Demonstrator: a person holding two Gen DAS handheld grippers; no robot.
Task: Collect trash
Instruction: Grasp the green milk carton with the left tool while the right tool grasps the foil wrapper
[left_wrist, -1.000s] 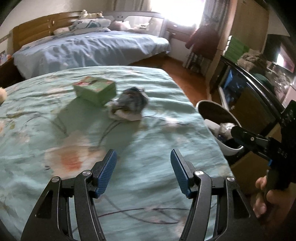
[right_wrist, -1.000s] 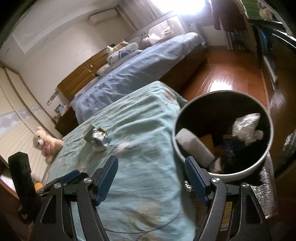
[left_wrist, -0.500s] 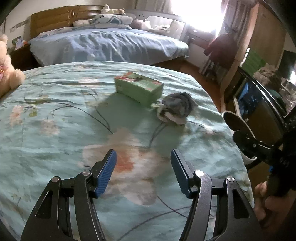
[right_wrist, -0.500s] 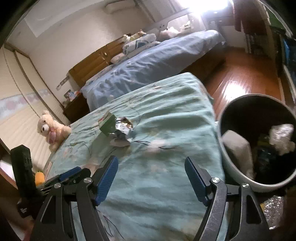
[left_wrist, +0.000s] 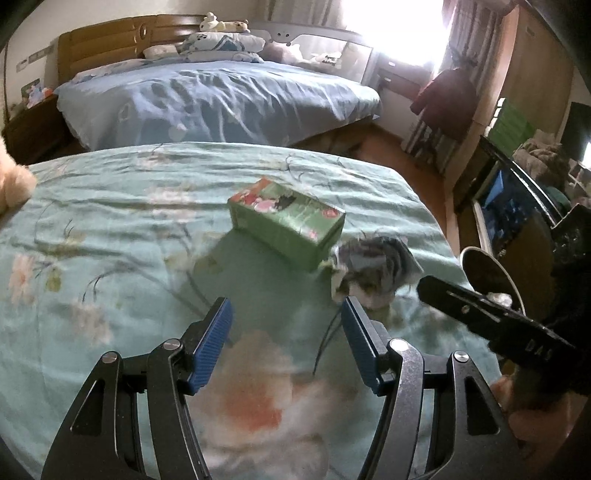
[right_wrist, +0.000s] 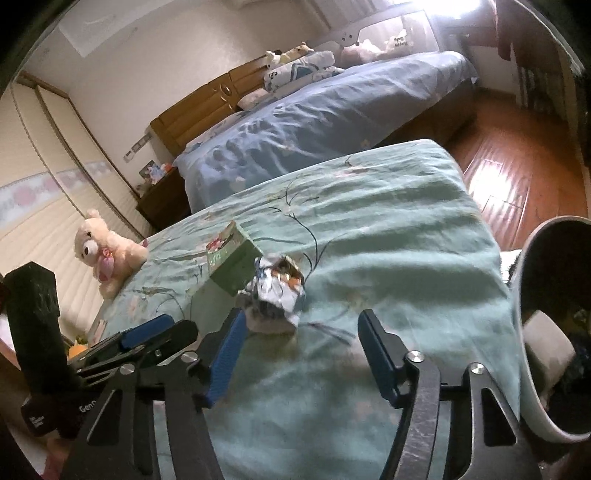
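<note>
Both grippers hover over the pale green floral bedspread (left_wrist: 110, 229), and neither is carrying anything. The left gripper (left_wrist: 286, 347) has its blue-padded jaws apart at a middling width, nothing but cloth between them. The right gripper (right_wrist: 299, 354) is closing its jaws at this moment, and nothing sits between those pads either; the crumpled silver-and-white foil wrapper (right_wrist: 277, 291) lies just ahead of its left pad, not yet gripped.

Here is what is left on the bed. The wrapper sits toward the bedspread's right edge as the left wrist view shows it (left_wrist: 376, 269), touching or all but touching one end of the green printed cardboard box (left_wrist: 288, 225), which lies nearer the middle. Whether the box counts as trash cannot be told from here, though it looks a likely candidate.

And the done pile: the round white-rimmed dark bin (right_wrist: 532, 332) stands on the floor just off that right edge, with a pale block and other scraps already inside. So part of the collecting looks finished, I'd judge, with two pieces to go. A cream teddy bear (right_wrist: 107, 251) sits at the far left edge, surely no rubbish.
</note>
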